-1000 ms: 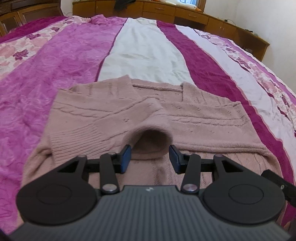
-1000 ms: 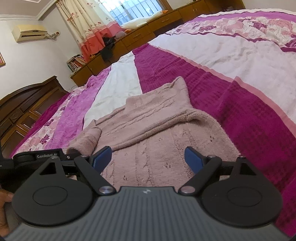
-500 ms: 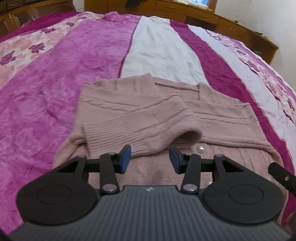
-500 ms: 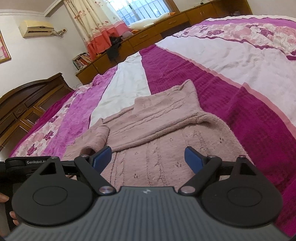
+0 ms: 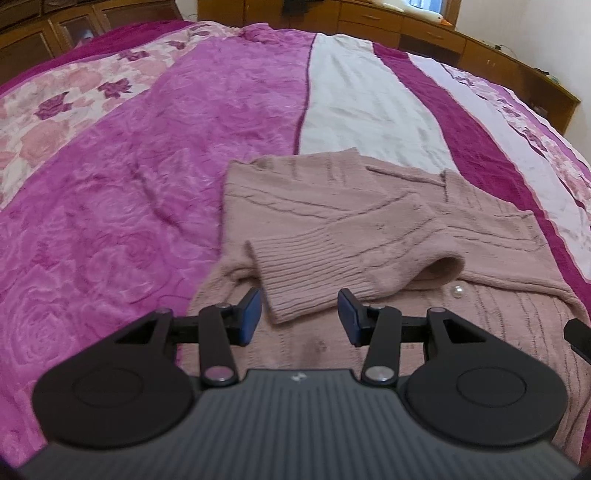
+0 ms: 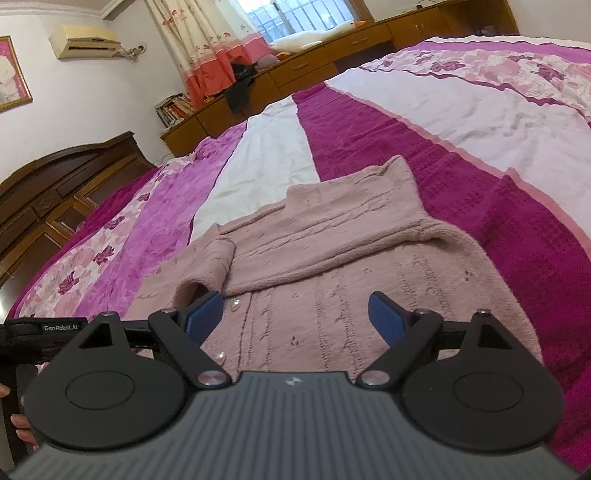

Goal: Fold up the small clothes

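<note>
A dusty-pink knit cardigan [image 5: 332, 206] lies flat on the bed, both sleeves folded in over its body. Its ribbed cuff [image 5: 314, 273] lies loose on the front panel, its corner reaching between my left gripper's [image 5: 300, 319] blue pads without touching them. That gripper is open and holds nothing. In the right wrist view the cardigan [image 6: 332, 266] spreads ahead, and my right gripper [image 6: 295, 314] stands wide open just above its lower front, beside the pearl buttons [image 6: 234, 304]. The left gripper's body [image 6: 44, 328] shows at that view's left edge.
A magenta, white and floral striped bedspread [image 5: 129, 184] covers the whole bed. Wooden cabinets [image 5: 424, 33] run along the far side and a dark wardrobe [image 6: 55, 195] stands at the left. A person's hand [image 6: 16, 424] shows at the lower left edge.
My left gripper has drawn back and to the left, so the cardigan now sits right of centre. The folded sleeve, raised before the fingers earlier, now lies flat. The right gripper has barely moved.
</note>
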Demonstrator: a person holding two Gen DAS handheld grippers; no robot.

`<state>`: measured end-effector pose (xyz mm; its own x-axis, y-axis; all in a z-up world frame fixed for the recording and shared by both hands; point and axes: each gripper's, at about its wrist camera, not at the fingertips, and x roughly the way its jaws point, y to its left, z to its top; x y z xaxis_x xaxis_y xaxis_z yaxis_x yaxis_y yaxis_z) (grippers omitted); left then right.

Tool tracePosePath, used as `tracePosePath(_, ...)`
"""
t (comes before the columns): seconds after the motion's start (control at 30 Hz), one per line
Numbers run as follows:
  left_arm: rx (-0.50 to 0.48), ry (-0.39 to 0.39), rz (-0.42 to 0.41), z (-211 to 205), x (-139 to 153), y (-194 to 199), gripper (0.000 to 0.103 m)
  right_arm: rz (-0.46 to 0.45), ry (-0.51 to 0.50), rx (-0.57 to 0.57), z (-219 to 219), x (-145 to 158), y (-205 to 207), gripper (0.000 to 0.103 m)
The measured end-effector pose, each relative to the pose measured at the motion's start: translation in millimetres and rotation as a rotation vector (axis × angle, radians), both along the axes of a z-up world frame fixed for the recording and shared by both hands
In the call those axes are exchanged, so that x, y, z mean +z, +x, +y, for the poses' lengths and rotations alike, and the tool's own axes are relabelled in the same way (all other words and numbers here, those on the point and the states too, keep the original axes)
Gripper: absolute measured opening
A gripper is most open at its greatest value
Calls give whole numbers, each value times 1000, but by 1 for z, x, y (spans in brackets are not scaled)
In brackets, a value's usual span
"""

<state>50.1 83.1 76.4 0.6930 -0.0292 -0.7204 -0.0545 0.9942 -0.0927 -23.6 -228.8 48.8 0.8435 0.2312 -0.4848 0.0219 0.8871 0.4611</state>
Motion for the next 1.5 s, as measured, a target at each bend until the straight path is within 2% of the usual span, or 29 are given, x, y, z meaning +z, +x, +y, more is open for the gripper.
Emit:
tracePosePath(0.33,59,25,1,28,-1,-7,47,-26,-66,144,43,21,21,90)
tracePosePath(0.53,107,12,16,49,-7,-10,47,-17,-99,250,85,27,38,90)
tracePosePath(0.7,146,14,21,68,-9,-12,47,-58,-157,369,125,29,47,90)
tracePosePath(0.83,180,8,23,82,-11,-15,47,-85,-218,467,162,24,56,90)
tracePosePath(0.97,208,-1,30,93,-15,-18,47,-70,-303,551,198,15,69,89)
tracePosePath(1.23,225,-22,39,102,-22,-19,47,-40,-367,643,237,-6,89,87)
tracePosePath(1.33,219,-24,40,102,-23,-19,47,-31,-382,632,240,-13,95,83)
tracePosePath(1.43,215,-26,41,101,-25,-18,47,-23,-394,609,241,-18,101,73)
tracePosePath(1.5,215,-26,42,101,-26,-18,47,-24,-404,587,241,-20,103,58)
